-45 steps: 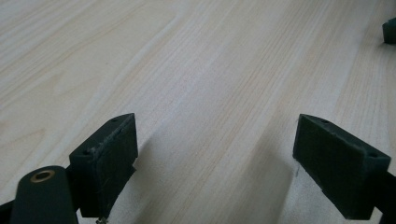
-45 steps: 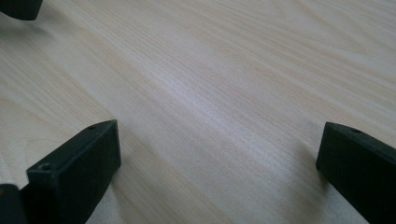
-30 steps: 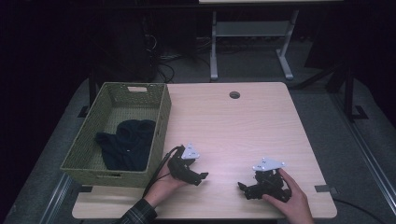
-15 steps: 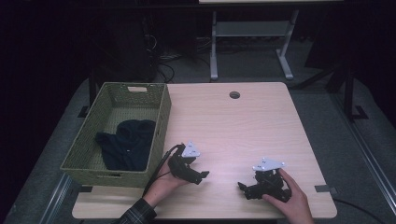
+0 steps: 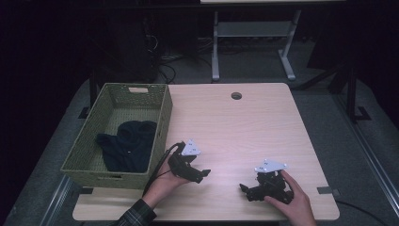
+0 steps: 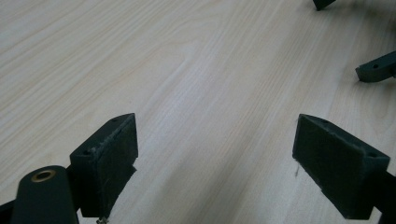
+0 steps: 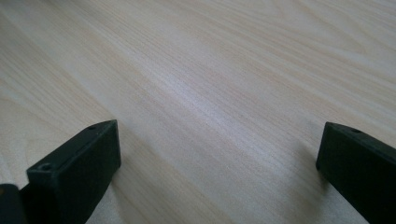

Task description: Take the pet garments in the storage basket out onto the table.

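seen from above, a pale wooden table (image 5: 244, 127) with a woven green basket (image 5: 162, 117) along its left side, long axis running from the near edge toward the far edge, open top facing up. inside, toward the near end, a dark garment (image 5: 127, 146) crumpled in a loose heap, long side roughly along the basket, no clear pointing end, probably dropped in rather than folded. just right of the basket's near corner, the left gripper (image 5: 200, 175) cradled in an upturned hand, tips aimed right across the table, jaws spread wide with bare wood grain between them in the left gripper view, holding nothing. near the front right edge, the right gripper (image 5: 243, 189) resting low on the table under a hand, tips aimed left toward the other, jaws likewise set wide apart over bare wood in the right gripper view, nothing between them. both seemingly parked at rest on bare tabletop, well apart from each other, garment lying in the basket and touched by neither
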`<state>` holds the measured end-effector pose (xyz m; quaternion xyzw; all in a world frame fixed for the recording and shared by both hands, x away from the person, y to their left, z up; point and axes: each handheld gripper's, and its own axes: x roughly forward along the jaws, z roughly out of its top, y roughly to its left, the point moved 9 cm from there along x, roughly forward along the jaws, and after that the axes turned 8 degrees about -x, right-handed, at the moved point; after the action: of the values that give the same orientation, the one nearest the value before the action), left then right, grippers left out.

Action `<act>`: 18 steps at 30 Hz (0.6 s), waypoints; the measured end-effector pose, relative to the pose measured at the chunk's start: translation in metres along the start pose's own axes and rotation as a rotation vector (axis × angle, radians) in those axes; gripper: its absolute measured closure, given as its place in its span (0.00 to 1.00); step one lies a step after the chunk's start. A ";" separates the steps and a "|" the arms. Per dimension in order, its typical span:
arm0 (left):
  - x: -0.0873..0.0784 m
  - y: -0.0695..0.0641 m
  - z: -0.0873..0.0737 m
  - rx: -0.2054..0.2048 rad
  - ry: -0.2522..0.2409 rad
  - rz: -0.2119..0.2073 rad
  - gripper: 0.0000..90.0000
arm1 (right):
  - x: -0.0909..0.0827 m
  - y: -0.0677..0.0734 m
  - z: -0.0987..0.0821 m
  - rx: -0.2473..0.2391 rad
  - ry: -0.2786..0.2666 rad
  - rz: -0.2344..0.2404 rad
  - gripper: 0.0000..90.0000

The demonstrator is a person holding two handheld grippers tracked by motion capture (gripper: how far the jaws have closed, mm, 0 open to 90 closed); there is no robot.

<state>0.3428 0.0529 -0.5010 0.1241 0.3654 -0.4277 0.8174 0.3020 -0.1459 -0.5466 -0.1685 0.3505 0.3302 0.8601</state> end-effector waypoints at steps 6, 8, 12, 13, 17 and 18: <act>-0.002 0.001 0.004 0.004 0.000 0.000 0.15 | 0.000 0.000 0.000 0.000 0.000 0.000 0.00; -0.004 0.001 0.006 0.005 -0.001 -0.001 0.15 | 0.000 0.000 0.000 0.000 0.000 0.000 0.00; -0.006 0.001 0.009 -0.001 -0.004 -0.010 0.15 | 0.000 0.000 0.000 0.000 0.000 0.000 0.00; -0.006 0.001 0.009 -0.001 -0.002 -0.011 0.15 | 0.000 0.000 0.000 0.000 0.000 0.000 0.00; -0.009 0.001 0.013 -0.008 -0.011 -0.018 0.15 | 0.000 0.000 0.000 0.001 0.000 0.001 0.00; -0.010 0.001 0.014 -0.013 -0.009 -0.023 0.15 | 0.000 0.000 0.000 0.000 -0.001 0.001 0.00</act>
<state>0.3467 0.0524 -0.4845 0.1129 0.3657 -0.4352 0.8149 0.3020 -0.1458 -0.5466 -0.1682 0.3504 0.3305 0.8601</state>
